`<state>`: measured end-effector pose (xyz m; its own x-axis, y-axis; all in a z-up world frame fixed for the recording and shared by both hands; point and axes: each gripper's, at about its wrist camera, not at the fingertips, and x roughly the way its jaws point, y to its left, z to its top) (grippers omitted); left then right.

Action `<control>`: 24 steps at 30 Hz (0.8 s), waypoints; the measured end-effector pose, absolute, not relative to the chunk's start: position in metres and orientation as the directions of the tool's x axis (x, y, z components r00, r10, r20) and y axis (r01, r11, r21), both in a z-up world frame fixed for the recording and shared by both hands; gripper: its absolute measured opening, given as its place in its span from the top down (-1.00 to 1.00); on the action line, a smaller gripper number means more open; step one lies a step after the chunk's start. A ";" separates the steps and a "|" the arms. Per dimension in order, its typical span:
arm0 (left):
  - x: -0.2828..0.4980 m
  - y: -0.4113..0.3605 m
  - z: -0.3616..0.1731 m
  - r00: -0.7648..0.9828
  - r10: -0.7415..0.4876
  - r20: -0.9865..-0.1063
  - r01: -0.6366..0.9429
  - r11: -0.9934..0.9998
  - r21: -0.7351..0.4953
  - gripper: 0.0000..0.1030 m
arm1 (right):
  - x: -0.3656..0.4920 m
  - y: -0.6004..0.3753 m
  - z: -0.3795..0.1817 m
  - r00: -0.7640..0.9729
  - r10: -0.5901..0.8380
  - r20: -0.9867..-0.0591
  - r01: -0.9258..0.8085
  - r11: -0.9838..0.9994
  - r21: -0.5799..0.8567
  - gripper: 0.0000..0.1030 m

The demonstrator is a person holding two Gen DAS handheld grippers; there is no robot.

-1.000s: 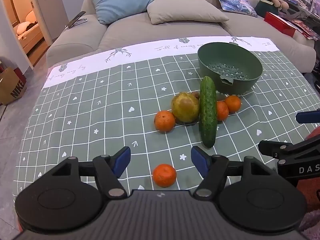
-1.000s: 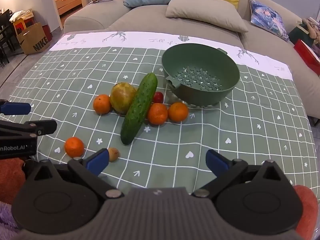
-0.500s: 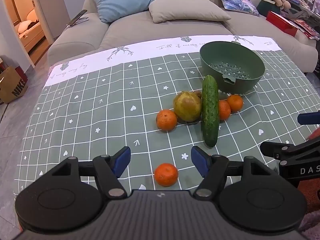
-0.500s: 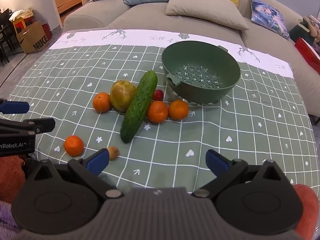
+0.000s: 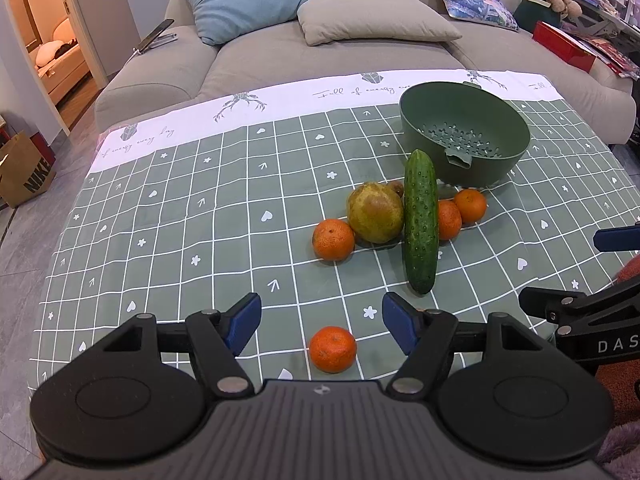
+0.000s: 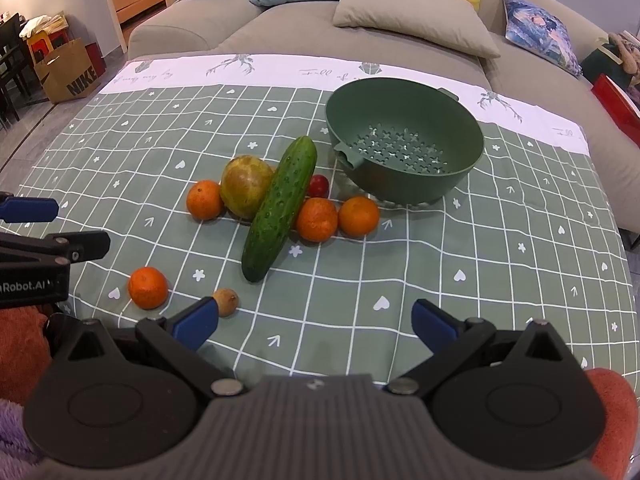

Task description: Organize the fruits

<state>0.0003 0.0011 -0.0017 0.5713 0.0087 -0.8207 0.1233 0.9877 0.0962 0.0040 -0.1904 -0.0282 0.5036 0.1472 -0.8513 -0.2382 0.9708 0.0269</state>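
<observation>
The left gripper [image 5: 321, 322] is hovering, fingers spread wide and empty. A lone tangerine [image 5: 332, 349] is lying just beneath that gap. The right gripper [image 6: 314, 322] is gaping too, farther off.

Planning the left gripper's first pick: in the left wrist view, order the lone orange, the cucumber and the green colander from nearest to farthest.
1. Lone orange, just ahead between the fingers.
2. Cucumber, farther, right of centre.
3. Green colander, farthest, back right.

The left gripper [image 5: 321, 323] pointed steeply downward, its blue-tipped fingers [image 5: 243, 321] spread wide and empty. Beside it, the right gripper [image 6: 315, 325] angled down likewise, fingers parted, gripping nothing.
</observation>
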 end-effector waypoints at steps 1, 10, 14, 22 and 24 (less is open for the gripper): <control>0.001 0.001 -0.002 0.572 0.008 -0.821 0.124 0.988 0.096 -0.58 | 0.005 -0.191 -0.028 0.505 0.148 -0.851 -0.237 0.971 0.028 -0.91; 0.001 0.001 -0.002 0.571 0.008 -0.821 0.125 0.987 0.096 -0.58 | 0.004 -0.190 -0.029 0.504 0.146 -0.851 -0.242 0.970 0.023 -0.91; 0.001 0.001 -0.002 0.571 0.009 -0.821 0.124 0.988 0.097 -0.58 | 0.004 -0.190 -0.029 0.502 0.146 -0.852 -0.242 0.970 0.024 -0.91; 0.001 0.001 -0.003 0.569 0.009 -0.822 0.123 0.988 0.096 -0.58 | 0.005 -0.190 -0.028 0.500 0.147 -0.854 -0.241 0.970 0.025 -0.91; 0.001 0.001 -0.003 0.569 0.009 -0.823 0.123 0.988 0.095 -0.58 | 0.005 -0.190 -0.028 0.499 0.147 -0.854 -0.242 0.970 0.025 -0.91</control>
